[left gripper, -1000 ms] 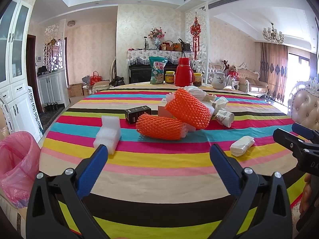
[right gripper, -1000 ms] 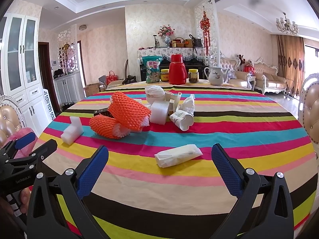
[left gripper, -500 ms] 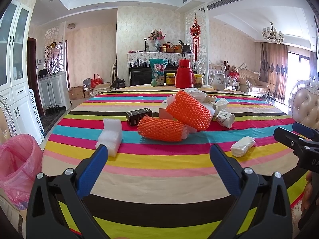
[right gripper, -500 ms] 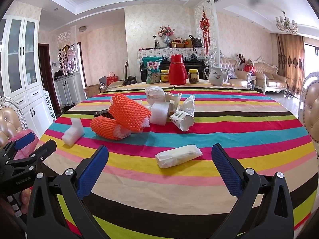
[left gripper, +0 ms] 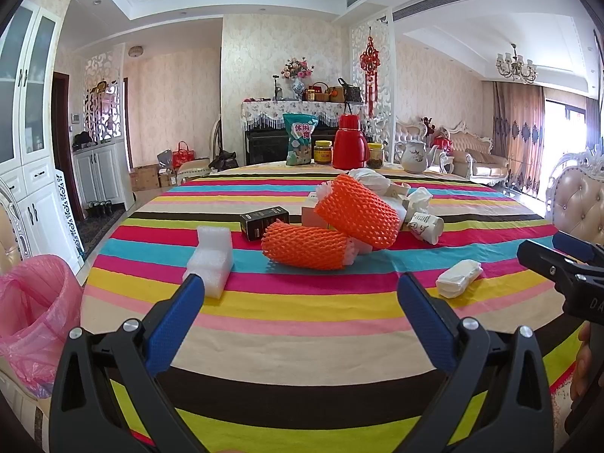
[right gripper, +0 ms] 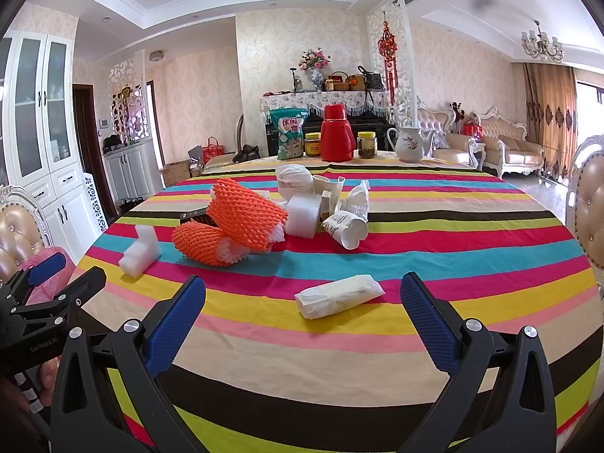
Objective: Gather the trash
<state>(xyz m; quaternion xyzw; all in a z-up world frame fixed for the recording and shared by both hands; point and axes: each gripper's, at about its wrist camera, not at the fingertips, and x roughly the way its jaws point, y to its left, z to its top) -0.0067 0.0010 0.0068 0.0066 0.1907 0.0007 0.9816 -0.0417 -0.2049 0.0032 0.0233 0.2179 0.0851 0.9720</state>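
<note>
Trash lies on a round striped table [left gripper: 302,339]: two orange foam nets [left gripper: 332,230] [right gripper: 230,226], a white foam block [left gripper: 210,260] [right gripper: 139,251], a black box [left gripper: 264,222], a tipped paper cup [left gripper: 426,226] [right gripper: 345,228], crumpled paper, and a white wrapped packet [left gripper: 458,277] [right gripper: 338,296]. My left gripper [left gripper: 302,321] is open and empty over the near table edge, with the foam block just beyond its left finger. My right gripper [right gripper: 302,321] is open and empty, with the packet just beyond its fingers. A bin with a pink bag [left gripper: 34,313] stands left of the table.
At the table's far edge stand a red thermos [left gripper: 351,147], jars, a snack bag [left gripper: 300,145] and a white teapot [left gripper: 415,156]. Padded chairs [left gripper: 577,200] [right gripper: 19,234] flank the table. White cabinets line the left wall.
Both grippers stay open. The left view has shifted slightly, so the table items sit a little further right; the right view is almost unchanged.
</note>
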